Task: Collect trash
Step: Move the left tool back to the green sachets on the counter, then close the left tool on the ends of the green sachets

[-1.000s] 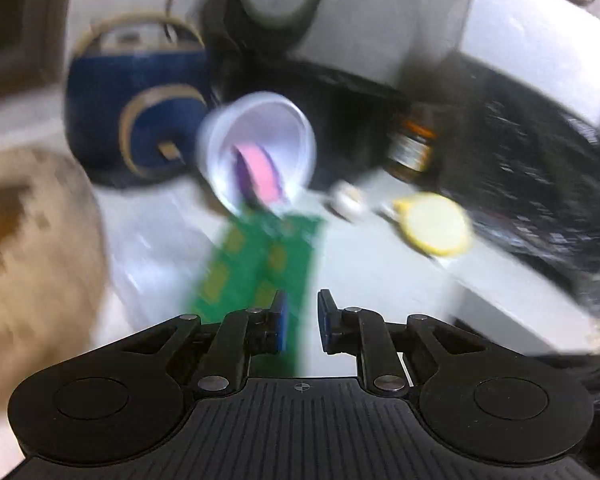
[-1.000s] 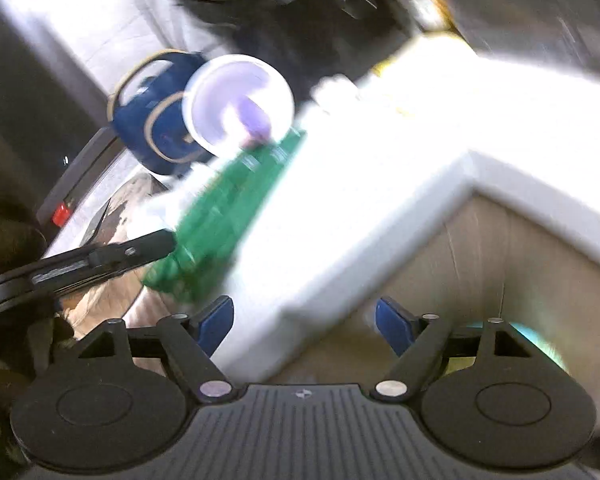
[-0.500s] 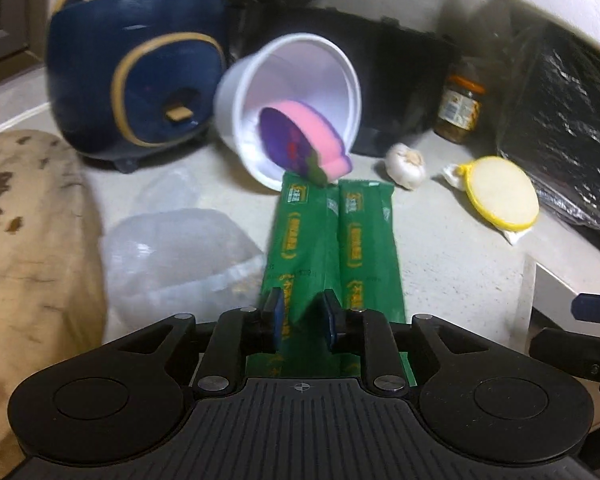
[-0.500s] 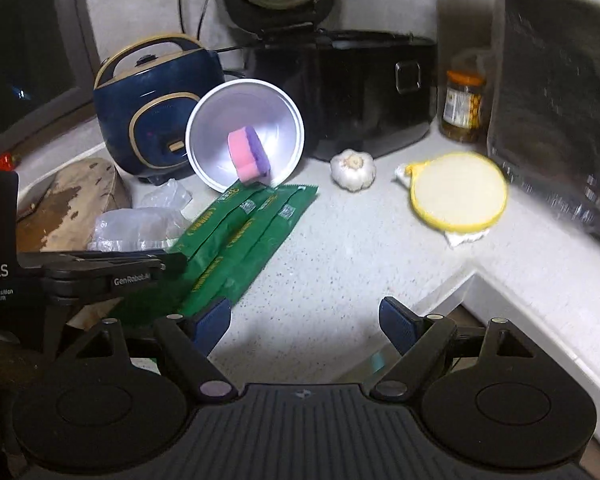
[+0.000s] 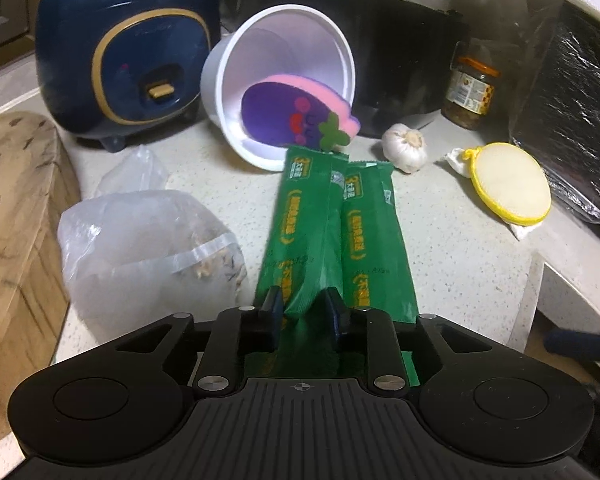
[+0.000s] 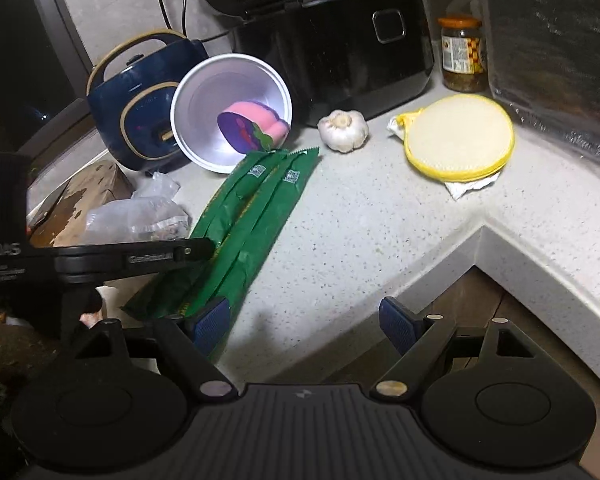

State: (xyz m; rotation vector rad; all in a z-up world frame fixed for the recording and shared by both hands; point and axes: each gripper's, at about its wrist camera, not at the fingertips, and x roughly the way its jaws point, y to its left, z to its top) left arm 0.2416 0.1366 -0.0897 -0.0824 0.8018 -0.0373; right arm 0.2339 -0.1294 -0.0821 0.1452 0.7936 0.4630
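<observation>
A green double-stick wrapper (image 5: 332,236) lies on the speckled counter, its far end at a tipped white cup (image 5: 284,60) that holds a pink and purple sponge (image 5: 300,114). My left gripper (image 5: 305,312) is shut on the wrapper's near end, which bunches between the blue pads. In the right wrist view the wrapper (image 6: 252,220) runs toward the lower left, with the left gripper's body (image 6: 100,260) over it. My right gripper (image 6: 300,322) is open and empty above the counter's front edge. A clear plastic bag (image 5: 148,248) with scraps sits left of the wrapper.
A navy rice cooker (image 5: 120,52), a black appliance (image 6: 340,56), a garlic bulb (image 6: 343,130), a yellow-rimmed round pad (image 6: 460,138), a jar (image 6: 462,56) and a black foil-wrapped block (image 6: 560,60) ring the counter (image 6: 360,232). A wooden board (image 5: 16,216) lies far left.
Both views have steadied from blur. My left gripper has closed in along the green wrapper and now pinches its near end. The right gripper stays open.
</observation>
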